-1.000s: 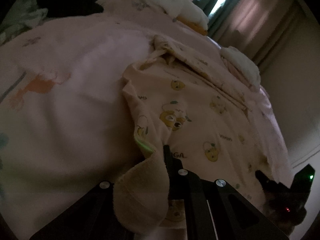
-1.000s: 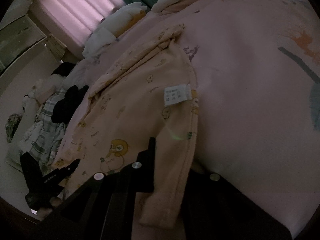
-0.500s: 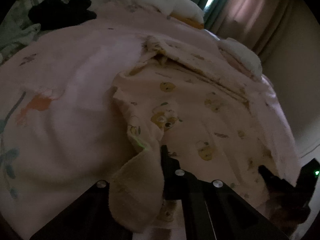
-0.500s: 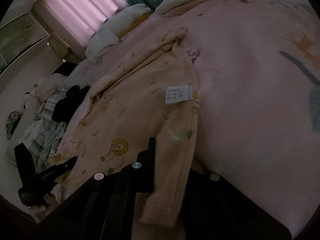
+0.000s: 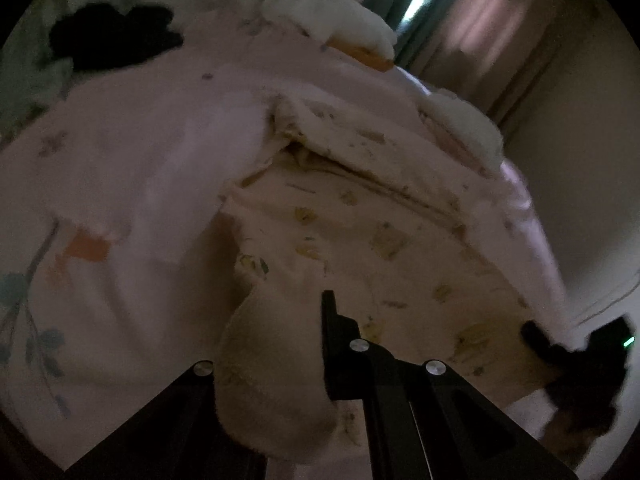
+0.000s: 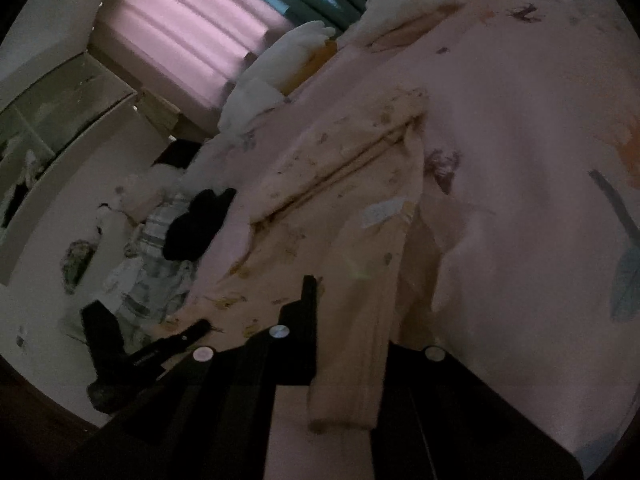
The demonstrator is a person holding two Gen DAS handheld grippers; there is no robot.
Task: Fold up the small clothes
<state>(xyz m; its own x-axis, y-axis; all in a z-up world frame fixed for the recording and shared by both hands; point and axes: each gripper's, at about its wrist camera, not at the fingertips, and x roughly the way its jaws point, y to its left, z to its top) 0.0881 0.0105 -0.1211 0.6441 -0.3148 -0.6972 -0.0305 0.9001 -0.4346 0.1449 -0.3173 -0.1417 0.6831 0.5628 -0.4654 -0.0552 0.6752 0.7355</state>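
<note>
While the room is dim and both views are blurred, the garment (image 5: pixel 360 248) can be made out as a pale yellow piece of small clothing with a cartoon print, spread across a pink bedspread (image 5: pixel 132 184). Near the bottom of the left wrist view, the left gripper (image 5: pixel 316 320) is clenched on one corner of the garment: cloth is bunched over and beside its black finger (image 5: pixel 330 324) and hangs in a soft fold toward the camera. In the right wrist view, the right gripper (image 6: pixel 320 304) is likewise clenched on the garment (image 6: pixel 344 200), pinching an edge that drapes down past its finger (image 6: pixel 309 300) in a long strip. Between the two grips the cloth stretches out over the bed, and its far part lies in folds on the bedspread (image 6: pixel 520 120). A white label (image 6: pixel 380 212) shows on the garment in the right view. Each camera catches the other gripper at the garment's opposite corner: the right one (image 5: pixel 576 348) with a small green light, the left one (image 6: pixel 152 344) low at the left. White pillows (image 5: pixel 328 20) sit at the far end of the bed before pink curtains (image 6: pixel 188 24), and a black item (image 6: pixel 196 224) lies on a checked cloth (image 6: pixel 152 280) off the bed's side.
</note>
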